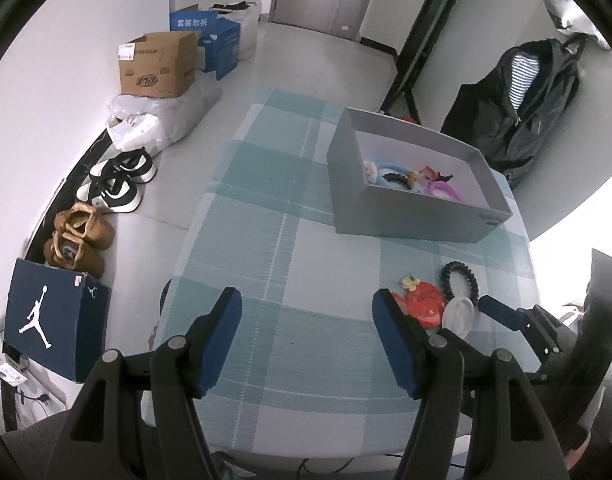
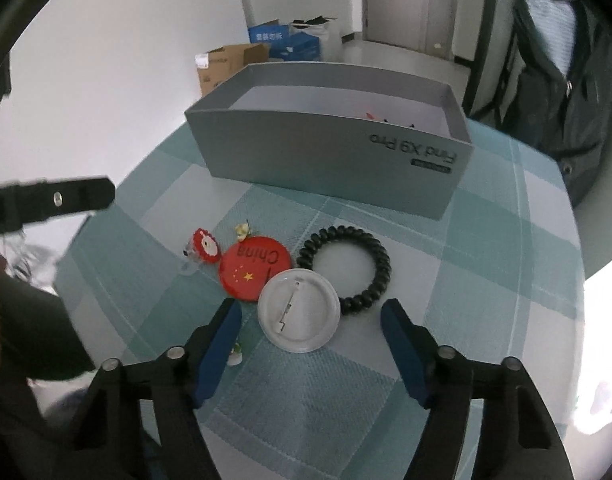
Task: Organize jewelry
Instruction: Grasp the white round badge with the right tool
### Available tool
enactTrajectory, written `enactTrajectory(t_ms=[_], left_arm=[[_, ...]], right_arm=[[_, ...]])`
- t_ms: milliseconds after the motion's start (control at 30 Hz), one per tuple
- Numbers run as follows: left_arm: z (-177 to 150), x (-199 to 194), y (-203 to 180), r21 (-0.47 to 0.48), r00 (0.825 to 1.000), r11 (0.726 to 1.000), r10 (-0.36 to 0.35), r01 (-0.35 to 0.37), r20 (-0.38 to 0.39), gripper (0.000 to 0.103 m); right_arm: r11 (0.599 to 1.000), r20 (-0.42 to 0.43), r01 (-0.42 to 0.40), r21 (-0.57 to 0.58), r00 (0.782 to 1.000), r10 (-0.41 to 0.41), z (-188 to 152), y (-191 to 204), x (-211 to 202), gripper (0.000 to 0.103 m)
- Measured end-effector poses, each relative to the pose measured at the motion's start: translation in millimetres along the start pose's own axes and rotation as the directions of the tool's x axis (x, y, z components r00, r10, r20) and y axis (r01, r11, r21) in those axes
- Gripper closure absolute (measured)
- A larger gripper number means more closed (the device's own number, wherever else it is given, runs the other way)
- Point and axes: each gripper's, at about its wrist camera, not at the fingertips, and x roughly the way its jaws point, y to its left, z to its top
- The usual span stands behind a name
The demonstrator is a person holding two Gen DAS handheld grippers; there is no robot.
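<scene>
The right hand-held gripper hangs spread over a round, clear plastic pin badge lying face-down on the checked teal table, nothing pinched. The badge overlaps a red round "China" badge and touches a black coiled hair tie. It looks light, stiff and slick, best pinched across its rim. The left hand-held gripper is spread and empty. The grey open cardboard box stands beyond.
</scene>
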Motion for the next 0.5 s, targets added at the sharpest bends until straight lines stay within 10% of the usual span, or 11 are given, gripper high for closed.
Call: enactTrajectory(t_ms=[200, 500], left_arm=[[0.9, 2.2, 0.2, 0.000, 1.000, 1.000, 0.002, -0.002, -0.008, 0.040], [-1.6, 6.8, -5.1, 0.050, 1.000, 0.999, 0.000, 0.001, -0.027, 0.040]], right_arm=[[0.997, 0.010, 0.040, -0.059, 0.999, -0.039, 2.0, 10.1, -0.3, 0.062], [0.998, 0.005, 0.025, -0.049, 1.000, -0.025, 3.9, 7.5, -3.6, 0.062]])
